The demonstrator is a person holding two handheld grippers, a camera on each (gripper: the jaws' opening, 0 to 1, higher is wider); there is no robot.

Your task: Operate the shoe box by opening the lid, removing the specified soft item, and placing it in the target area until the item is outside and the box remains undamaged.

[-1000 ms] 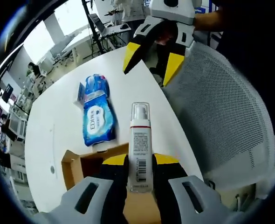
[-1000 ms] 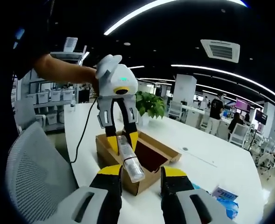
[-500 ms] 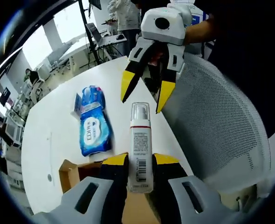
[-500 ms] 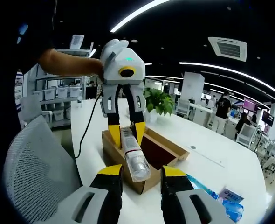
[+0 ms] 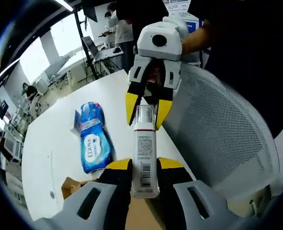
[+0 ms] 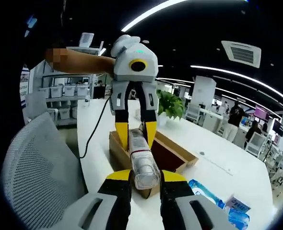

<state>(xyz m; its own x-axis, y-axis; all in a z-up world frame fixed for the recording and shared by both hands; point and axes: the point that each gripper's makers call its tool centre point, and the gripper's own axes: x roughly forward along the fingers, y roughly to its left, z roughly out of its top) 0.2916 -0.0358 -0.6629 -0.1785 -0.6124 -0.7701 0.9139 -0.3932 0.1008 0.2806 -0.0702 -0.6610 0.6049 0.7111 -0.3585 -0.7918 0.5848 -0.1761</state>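
Bottle [image 5: 145,152] is sitting clamped in my left gripper [image 5: 144,165] above the open shoe box [image 6: 166,152]. My right gripper [image 6: 144,176] is bracketing its clear cap, jaws parted; contact I cannot confirm. Blue wipes pack [image 5: 92,140] is lying on the table [image 5: 50,129], partly cut off in the right gripper view.

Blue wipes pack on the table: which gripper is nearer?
Left. The left gripper, holding the bottle, sits just beside the wipes pack; the right gripper is farther off at the bottle's cap.
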